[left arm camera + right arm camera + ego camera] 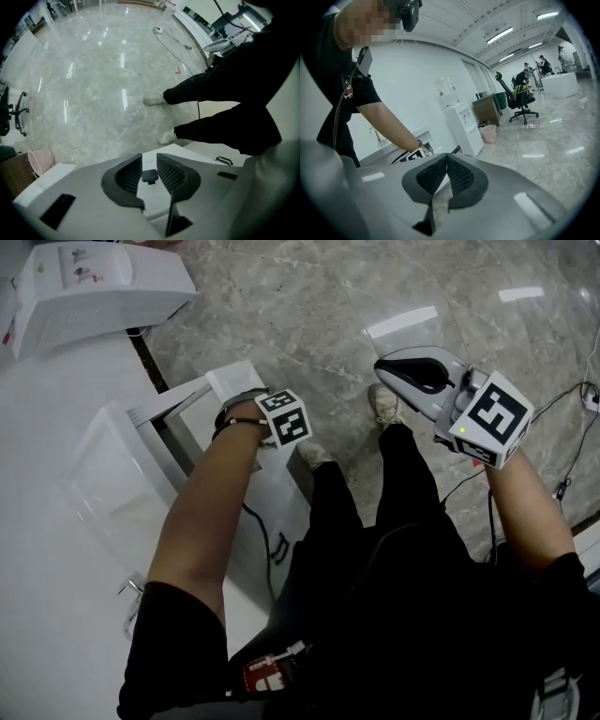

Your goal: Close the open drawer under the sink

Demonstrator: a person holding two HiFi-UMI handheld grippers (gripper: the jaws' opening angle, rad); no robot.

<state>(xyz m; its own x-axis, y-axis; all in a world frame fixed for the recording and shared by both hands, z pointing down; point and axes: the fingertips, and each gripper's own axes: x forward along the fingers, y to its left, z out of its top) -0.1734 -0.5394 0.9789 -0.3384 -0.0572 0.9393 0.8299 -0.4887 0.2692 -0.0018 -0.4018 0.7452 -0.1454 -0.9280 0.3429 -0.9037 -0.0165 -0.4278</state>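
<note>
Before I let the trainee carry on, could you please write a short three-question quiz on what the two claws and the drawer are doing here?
1. True or false: the right claw, held over the grey marble floor, has its jaws wide apart.
2. What sits between the jaws of the left claw? A) a small black drawer handle B) a pink bin C) a loose cable
3. Fill in: the white cabinet drawer stands ___ (open or shut).

Key: 1 false; its jaws are together and empty. 2 A. 3 open.
</note>
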